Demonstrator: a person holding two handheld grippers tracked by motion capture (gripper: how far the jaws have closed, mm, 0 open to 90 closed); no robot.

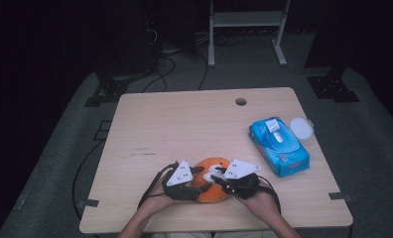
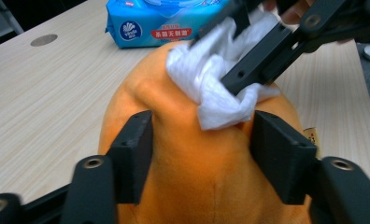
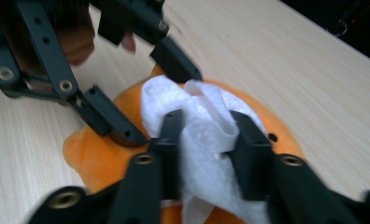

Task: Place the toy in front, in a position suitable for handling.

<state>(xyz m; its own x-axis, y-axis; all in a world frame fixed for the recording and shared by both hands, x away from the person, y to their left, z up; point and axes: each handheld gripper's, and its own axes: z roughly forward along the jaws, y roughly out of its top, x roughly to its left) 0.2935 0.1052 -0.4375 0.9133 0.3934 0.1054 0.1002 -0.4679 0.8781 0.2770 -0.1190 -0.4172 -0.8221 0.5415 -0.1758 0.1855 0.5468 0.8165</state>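
Near the table's (image 1: 150, 129) front edge, the left gripper (image 2: 202, 154) clamps the orange plush toy (image 2: 192, 177) (long axis running left-right in the high view). The right gripper (image 3: 204, 140) pinches a white wipe (image 3: 206, 135) against its top. Farther right lies a blue wipes pack (image 1: 280, 146).

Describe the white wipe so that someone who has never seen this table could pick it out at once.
Start at the wooden table and go to its near edge, where the orange plush toy sits between two grippers. The white wipe is the crumpled cloth pressed on top of that toy, pinched in the right gripper. Unlike the blue wipe pack farther right, it is loose and plain white.
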